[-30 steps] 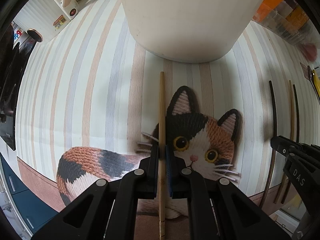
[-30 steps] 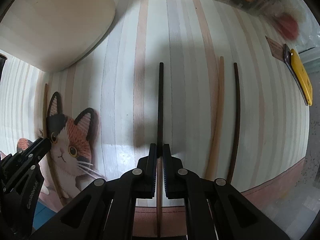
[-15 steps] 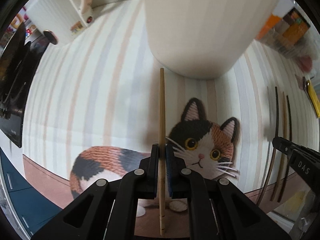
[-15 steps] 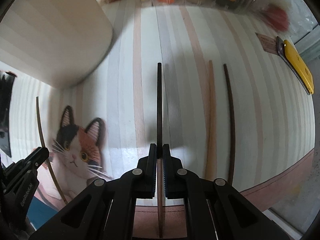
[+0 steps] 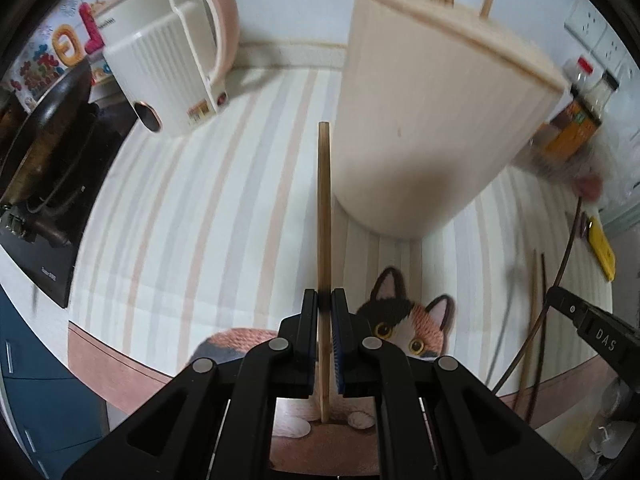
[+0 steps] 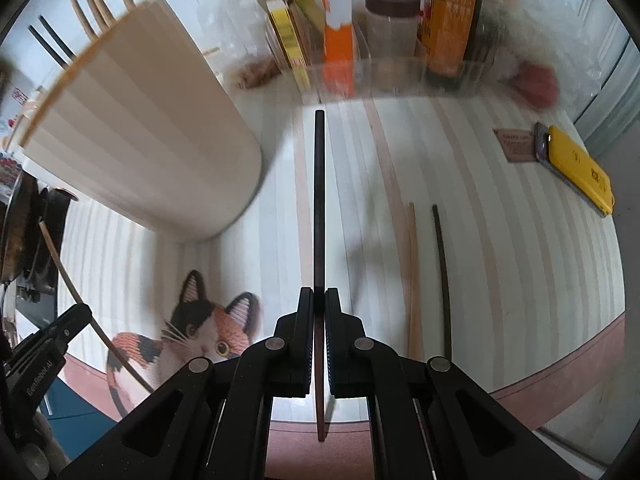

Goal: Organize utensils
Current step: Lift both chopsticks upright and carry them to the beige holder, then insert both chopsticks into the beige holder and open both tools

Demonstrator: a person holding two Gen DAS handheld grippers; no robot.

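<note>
- Left tongs (image 5: 325, 310): matte black plastic, angular linked arms, round silver rivets, blue ribbed pads.
- Right tongs (image 6: 319, 302): same black build; white "DAS" lettering on the side.

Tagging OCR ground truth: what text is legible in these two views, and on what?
"DAS": on the right tool, seen from the left wrist.
"GenRobot.AI": on the left tool, seen from the right wrist.
Bottle label, yellow case, brown card, kettle sticker, stove print: blurred, unreadable.
</note>
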